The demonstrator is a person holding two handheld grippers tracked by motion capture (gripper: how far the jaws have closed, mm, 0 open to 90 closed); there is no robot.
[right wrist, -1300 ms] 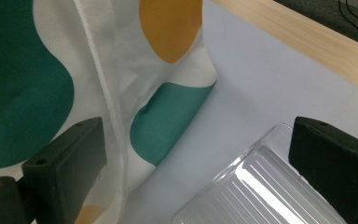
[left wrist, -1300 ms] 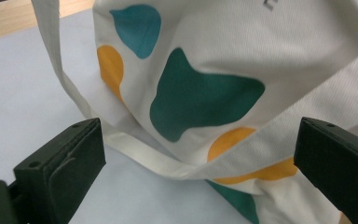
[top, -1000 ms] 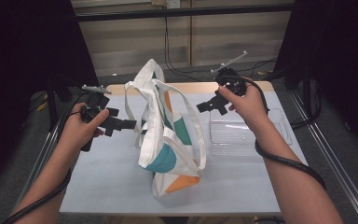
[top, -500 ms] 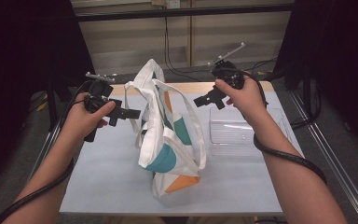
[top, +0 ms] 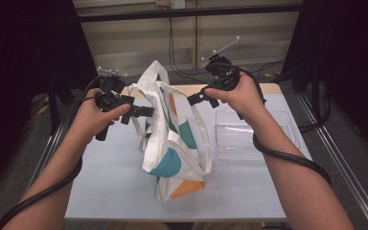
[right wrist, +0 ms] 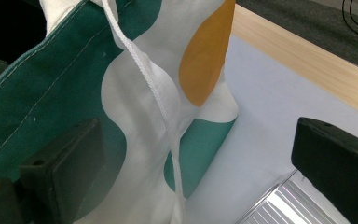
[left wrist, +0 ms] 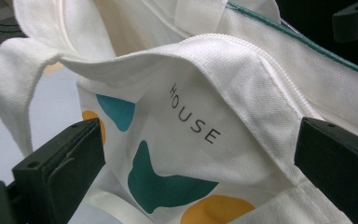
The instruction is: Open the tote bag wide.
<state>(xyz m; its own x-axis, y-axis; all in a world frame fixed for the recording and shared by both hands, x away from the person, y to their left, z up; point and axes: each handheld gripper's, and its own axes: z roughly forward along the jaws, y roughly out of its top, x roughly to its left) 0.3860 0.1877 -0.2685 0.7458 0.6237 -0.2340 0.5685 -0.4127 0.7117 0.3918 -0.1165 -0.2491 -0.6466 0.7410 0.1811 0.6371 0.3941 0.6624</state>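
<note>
Tote bag (top: 172,139) rim between both open claws

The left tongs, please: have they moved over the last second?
Yes: the left tongs have moved up the view and right, from beside the tote bag to its top edge.

Right gripper (right wrist: 200,172): jaws spread wide, nothing between the pads. Tote bag (right wrist: 135,116) covers left and centre of frame, white cloth with green and orange patches. Its white strap (right wrist: 161,102) runs from top centre down to bottom centre. Clear ribbed tray (right wrist: 279,205) at lower right. Table (right wrist: 279,107) at right, wood edge upper right.
</note>
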